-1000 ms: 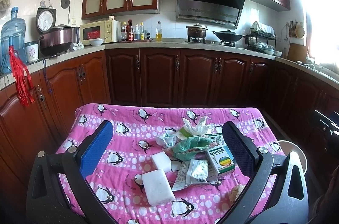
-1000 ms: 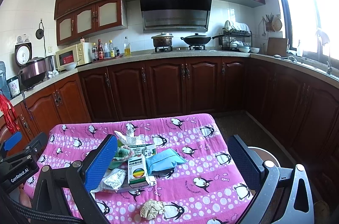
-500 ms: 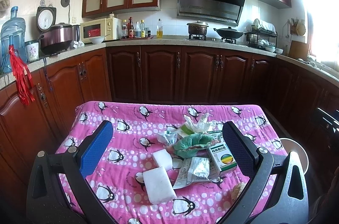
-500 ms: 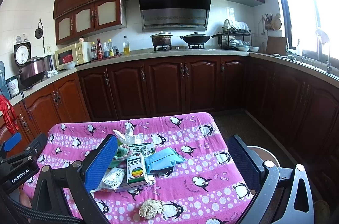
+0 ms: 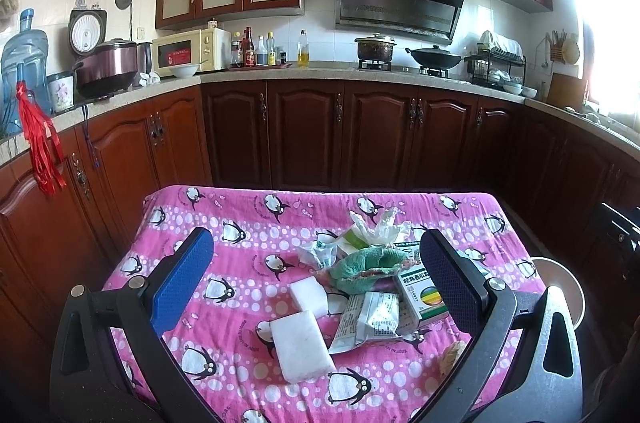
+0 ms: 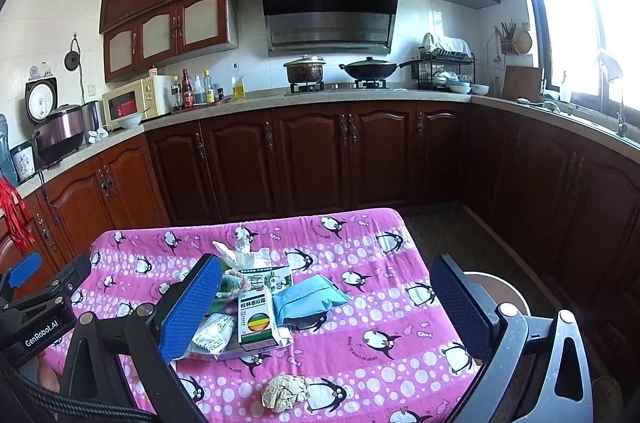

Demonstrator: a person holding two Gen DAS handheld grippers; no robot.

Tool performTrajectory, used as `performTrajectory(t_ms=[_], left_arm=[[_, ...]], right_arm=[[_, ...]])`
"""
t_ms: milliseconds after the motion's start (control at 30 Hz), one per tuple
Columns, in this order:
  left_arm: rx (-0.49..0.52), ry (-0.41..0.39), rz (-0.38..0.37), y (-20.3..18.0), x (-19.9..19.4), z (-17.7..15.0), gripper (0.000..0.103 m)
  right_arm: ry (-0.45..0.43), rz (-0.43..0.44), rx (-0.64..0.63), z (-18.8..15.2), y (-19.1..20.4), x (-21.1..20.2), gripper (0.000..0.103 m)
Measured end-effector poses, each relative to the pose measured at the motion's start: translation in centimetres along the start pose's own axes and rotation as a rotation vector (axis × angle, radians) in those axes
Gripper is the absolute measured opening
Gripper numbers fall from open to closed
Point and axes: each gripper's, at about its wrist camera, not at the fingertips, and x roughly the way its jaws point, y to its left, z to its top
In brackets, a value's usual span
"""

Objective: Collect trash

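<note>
A pile of trash lies on a table under a pink penguin cloth (image 5: 248, 223). In the left wrist view I see two white foam blocks (image 5: 301, 344), a green rag (image 5: 362, 263), a medicine box (image 5: 424, 293), a printed wrapper (image 5: 374, 315) and crumpled plastic (image 5: 378, 227). The right wrist view shows the medicine box (image 6: 256, 319), a blue packet (image 6: 310, 297) and a crumpled paper ball (image 6: 285, 391). My left gripper (image 5: 316, 267) is open above the pile. My right gripper (image 6: 326, 293) is open above the table's near right side. Both are empty.
A round white bin (image 6: 494, 289) stands on the floor right of the table; it also shows in the left wrist view (image 5: 560, 281). Dark wood cabinets (image 5: 340, 135) and a counter with pots and appliances ring the room.
Both views have drifted slightly, the table sitting a little higher in frame. The jaws stay open and the trash has not moved.
</note>
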Motion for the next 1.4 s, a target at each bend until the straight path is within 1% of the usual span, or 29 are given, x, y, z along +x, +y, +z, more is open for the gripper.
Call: performTrajectory(t_ms=[167, 500, 1000, 1167, 1400], left_arm=[[0.007, 0.002, 0.002, -0.1, 0.2, -0.1, 0.103], [0.021, -0.024, -0.003, -0.2, 0.3, -0.5, 0.103], [0.023, -0.021, -0.005, -0.3, 1.0, -0.6, 0.103], [0.02, -0.01, -0.003, -0.2, 1.4, -0.8, 0.103], [0.011, 0.026, -0.001, -0.1, 2.2, -1.0, 0.103]], right_arm=[[-0.005, -0.003, -0.008, -0.2, 0.1, 0.1, 0.103], [-0.016, -0.001, 0.003, -0.4, 0.2, 0.4, 0.103], [-0.017, 0.002, 0.021, -0.7, -0.1, 1.0, 0.103], [-0.002, 0.001, 0.018, -0.9, 0.0, 1.3, 0.103], [0.027, 0.008, 0.028, -1.3, 0.2, 2.0, 0.103]])
